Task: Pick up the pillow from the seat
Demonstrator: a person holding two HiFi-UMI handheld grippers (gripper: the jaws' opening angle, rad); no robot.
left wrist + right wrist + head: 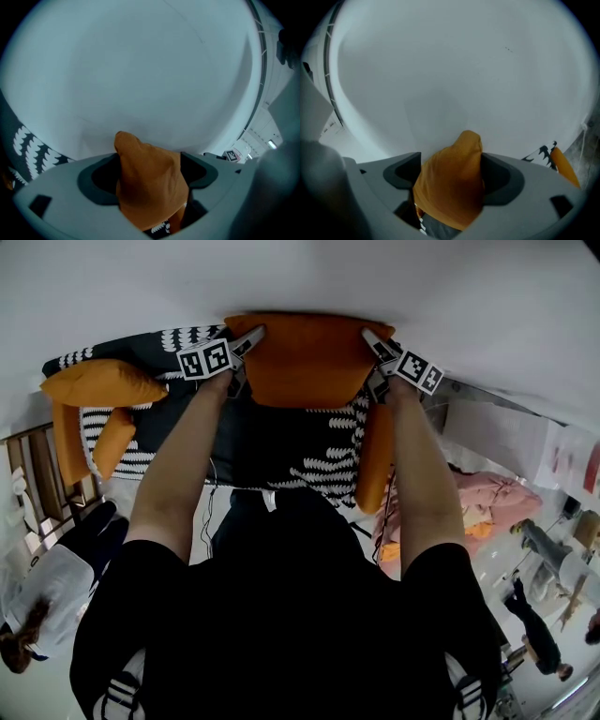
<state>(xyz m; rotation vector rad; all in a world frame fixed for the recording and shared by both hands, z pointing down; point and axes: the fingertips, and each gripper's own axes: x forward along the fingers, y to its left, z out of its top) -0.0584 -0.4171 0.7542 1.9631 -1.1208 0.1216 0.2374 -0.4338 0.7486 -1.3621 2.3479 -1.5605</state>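
An orange pillow (305,357) hangs in the air in front of the white wall, above a dark seat (272,451) with a white leaf print. My left gripper (246,341) is shut on the pillow's top left corner (147,180). My right gripper (373,341) is shut on its top right corner (452,185). In both gripper views a peak of orange cloth sticks up between the jaws, with bare wall behind it.
A second orange pillow (101,383) lies on the seat's left end. Orange armrests (375,460) flank the seat. A wooden frame (37,470) stands at far left. A person (47,601) stands at lower left; others (539,620) are at lower right beside pink bedding (497,498).
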